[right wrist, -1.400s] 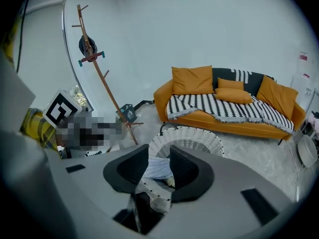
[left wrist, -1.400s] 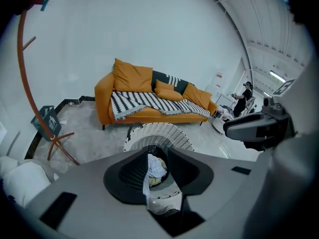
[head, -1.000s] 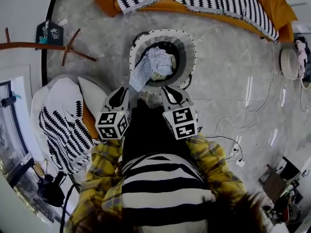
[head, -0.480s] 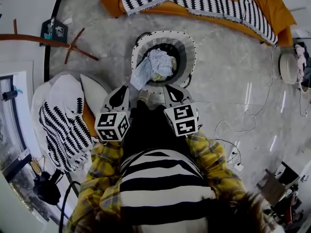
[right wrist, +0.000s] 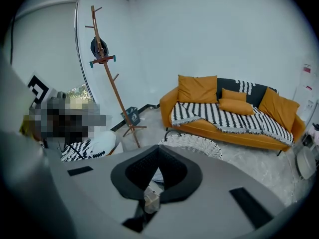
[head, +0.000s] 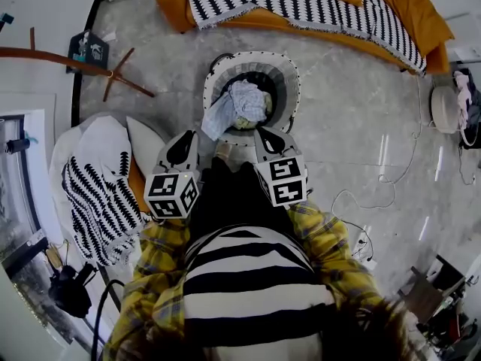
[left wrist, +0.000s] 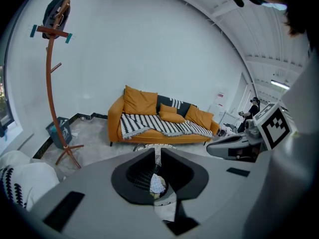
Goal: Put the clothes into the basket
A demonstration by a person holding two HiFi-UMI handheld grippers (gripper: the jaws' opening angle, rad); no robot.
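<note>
My left gripper [head: 190,141] has just been closing and sits clenched, empty; my right gripper [head: 264,141] likewise. The basket [head: 290,77] stands straight ahead between them, its clothes [head: 242,100] trailing over the near rim, nearer my left.

**A:** What's nearest the lens?

**B:** The left gripper [left wrist: 156,156]. Its fingers have just been closing and now meet at the tips, and I can't see anything pinched between them. Through the hollow behind the tips, pale clothes [left wrist: 158,183] show. The rim of a white woven basket [left wrist: 145,146] sits just past the tips.

**A:** And farther off?

**B:** An orange sofa [left wrist: 115,121] under a striped throw [left wrist: 149,126] stands against the wall. A wooden coat stand [left wrist: 48,73] is on the left, and the right gripper [left wrist: 212,148] juts in from the right.
</note>
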